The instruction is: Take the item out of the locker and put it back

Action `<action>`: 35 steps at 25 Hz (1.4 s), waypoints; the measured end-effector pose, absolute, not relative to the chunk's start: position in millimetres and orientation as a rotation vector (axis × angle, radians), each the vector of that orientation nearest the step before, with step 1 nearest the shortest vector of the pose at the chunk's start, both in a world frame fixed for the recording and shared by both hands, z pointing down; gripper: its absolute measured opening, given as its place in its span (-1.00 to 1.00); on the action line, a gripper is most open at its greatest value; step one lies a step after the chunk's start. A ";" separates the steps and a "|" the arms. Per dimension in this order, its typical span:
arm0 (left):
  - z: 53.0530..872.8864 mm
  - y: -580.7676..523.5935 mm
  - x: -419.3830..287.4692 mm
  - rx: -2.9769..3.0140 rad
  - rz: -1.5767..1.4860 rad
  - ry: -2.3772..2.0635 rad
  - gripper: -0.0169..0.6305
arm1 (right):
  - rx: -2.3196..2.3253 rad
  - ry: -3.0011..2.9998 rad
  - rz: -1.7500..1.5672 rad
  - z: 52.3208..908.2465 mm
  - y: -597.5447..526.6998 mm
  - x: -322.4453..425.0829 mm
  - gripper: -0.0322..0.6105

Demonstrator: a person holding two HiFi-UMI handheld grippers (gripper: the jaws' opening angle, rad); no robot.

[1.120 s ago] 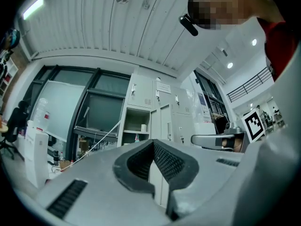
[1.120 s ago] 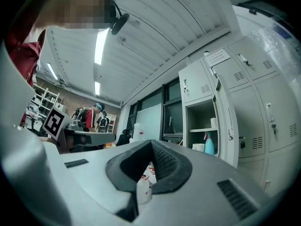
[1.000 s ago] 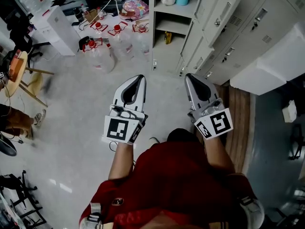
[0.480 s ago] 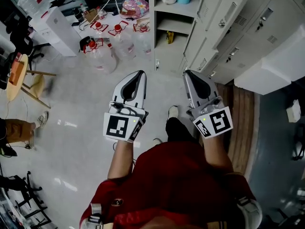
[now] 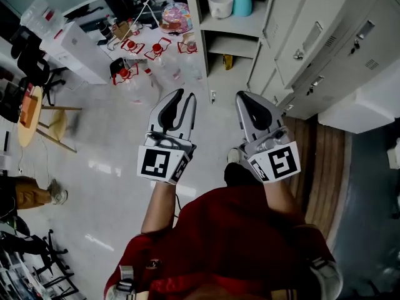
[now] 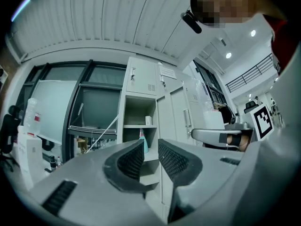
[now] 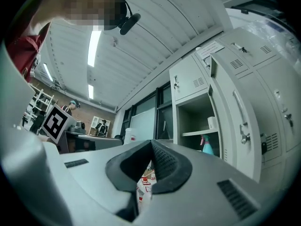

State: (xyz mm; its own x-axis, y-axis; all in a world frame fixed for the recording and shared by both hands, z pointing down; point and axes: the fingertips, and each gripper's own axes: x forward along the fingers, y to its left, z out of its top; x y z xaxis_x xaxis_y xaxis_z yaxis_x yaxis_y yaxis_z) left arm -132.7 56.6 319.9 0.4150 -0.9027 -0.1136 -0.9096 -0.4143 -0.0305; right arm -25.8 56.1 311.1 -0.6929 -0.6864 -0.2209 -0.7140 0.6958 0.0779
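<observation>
1. Water jugs point(image 5: 128, 74): red-capped, they stood on the floor at the upper left of the head view.
2. Left gripper point(image 5: 185, 95): I held it left of centre, pointed up the frame. Its jaws were a narrow gap apart, having just been opening, and there was nothing between them.
3. Locker point(image 5: 201, 27): top centre, its door open.
4. White cup point(image 5: 220, 4) and blue spray bottle point(image 5: 242, 0): they stood side by side on the locker's upper shelf, well apart from both grippers. I could not tell which was the task's item.
5. Right gripper point(image 5: 240, 95): I held it right of centre, level with the left one. Its jaws met at the tips and held nothing.
6. Closed locker doors point(image 5: 312, 36): these filled the upper right.
</observation>
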 end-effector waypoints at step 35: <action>355.7 -236.5 -112.1 -2.578 -0.026 1.769 -0.45 | -1.275 2.782 0.102 351.3 -171.8 -26.4 -0.90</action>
State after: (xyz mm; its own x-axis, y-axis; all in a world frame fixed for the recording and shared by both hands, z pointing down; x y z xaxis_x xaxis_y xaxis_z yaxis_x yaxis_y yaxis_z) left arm -112.1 -236.5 355.7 0.3596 -0.9331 0.0056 -0.9328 -0.3597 -0.0215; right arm -26.4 -171.8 351.3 -0.6506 -0.7527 -0.1005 -0.7581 0.6516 0.0272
